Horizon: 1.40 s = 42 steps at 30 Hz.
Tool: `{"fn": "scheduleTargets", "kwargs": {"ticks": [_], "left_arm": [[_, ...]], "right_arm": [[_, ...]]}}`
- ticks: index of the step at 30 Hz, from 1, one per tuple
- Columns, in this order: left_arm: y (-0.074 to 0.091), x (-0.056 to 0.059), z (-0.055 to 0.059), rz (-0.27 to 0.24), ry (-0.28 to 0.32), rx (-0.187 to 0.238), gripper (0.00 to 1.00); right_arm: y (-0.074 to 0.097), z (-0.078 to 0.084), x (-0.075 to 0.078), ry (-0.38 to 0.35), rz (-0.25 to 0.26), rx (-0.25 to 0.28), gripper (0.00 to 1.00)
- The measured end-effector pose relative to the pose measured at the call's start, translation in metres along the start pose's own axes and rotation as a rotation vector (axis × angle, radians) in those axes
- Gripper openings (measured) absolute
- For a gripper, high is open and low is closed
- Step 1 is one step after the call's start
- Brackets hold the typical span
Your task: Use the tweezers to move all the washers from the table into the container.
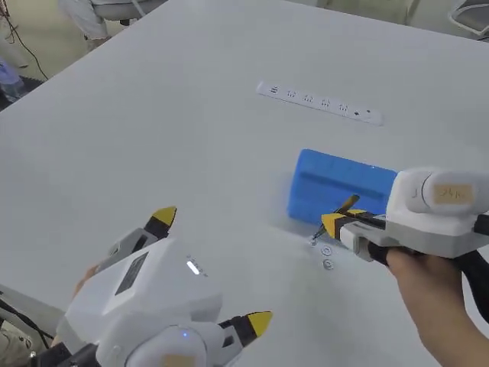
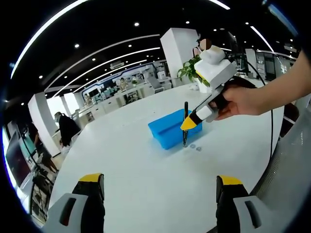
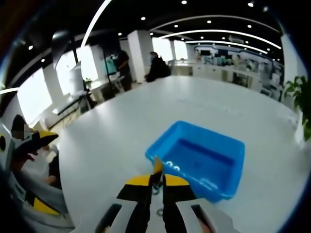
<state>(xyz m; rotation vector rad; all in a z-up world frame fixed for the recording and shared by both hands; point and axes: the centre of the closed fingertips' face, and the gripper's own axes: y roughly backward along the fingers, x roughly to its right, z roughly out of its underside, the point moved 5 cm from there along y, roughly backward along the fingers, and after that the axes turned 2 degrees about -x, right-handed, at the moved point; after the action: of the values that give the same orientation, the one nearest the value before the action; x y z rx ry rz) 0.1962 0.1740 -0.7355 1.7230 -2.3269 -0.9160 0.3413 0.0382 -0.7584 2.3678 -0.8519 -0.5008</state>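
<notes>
Head view, thin tweezers (image 1: 349, 203), rectangular container (image 1: 336, 183), ring washers (image 1: 327, 251)

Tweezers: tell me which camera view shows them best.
The left gripper view: the tweezers stand out at nearly full length, tip down by the washers beside the blue container. The head view shows a short, partly hidden stretch at the right gripper; the right gripper view, a sliver between its shut jaws.

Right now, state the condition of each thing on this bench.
Blue plastic container: upright, open-topped.
Thin black tweezers: clamped, tips down at the table.
Small metal washers: two flat on table, outside container.
Left gripper: open, empty.
Right gripper: shut on tweezers.
White power strip: lying flat.
</notes>
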Motion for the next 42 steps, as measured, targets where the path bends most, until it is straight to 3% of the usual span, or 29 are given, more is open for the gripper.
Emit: {"fn": "scheduleTargets", "kwargs": {"ticks": [7, 19, 30, 42], "left_arm": [[0.000, -0.001, 0.000, -0.005, 0.007, 0.003, 0.98], [0.000, -0.001, 0.002, -0.007, -0.002, -0.009, 0.97], [-0.001, -0.001, 0.003, -0.003, -0.007, -0.017, 0.97], [-0.002, -0.001, 0.004, -0.006, -0.016, -0.029, 0.97]], "right_arm": [[0.016, -0.022, -0.004, 0.015, -0.012, 0.051, 0.05], [0.030, -0.051, -0.007, 0.036, -0.020, 0.115, 0.05], [0.037, -0.062, -0.010, 0.061, -0.009, 0.146, 0.05], [0.031, -0.068, 0.004, 0.077, 0.031, 0.152, 0.05]]}}
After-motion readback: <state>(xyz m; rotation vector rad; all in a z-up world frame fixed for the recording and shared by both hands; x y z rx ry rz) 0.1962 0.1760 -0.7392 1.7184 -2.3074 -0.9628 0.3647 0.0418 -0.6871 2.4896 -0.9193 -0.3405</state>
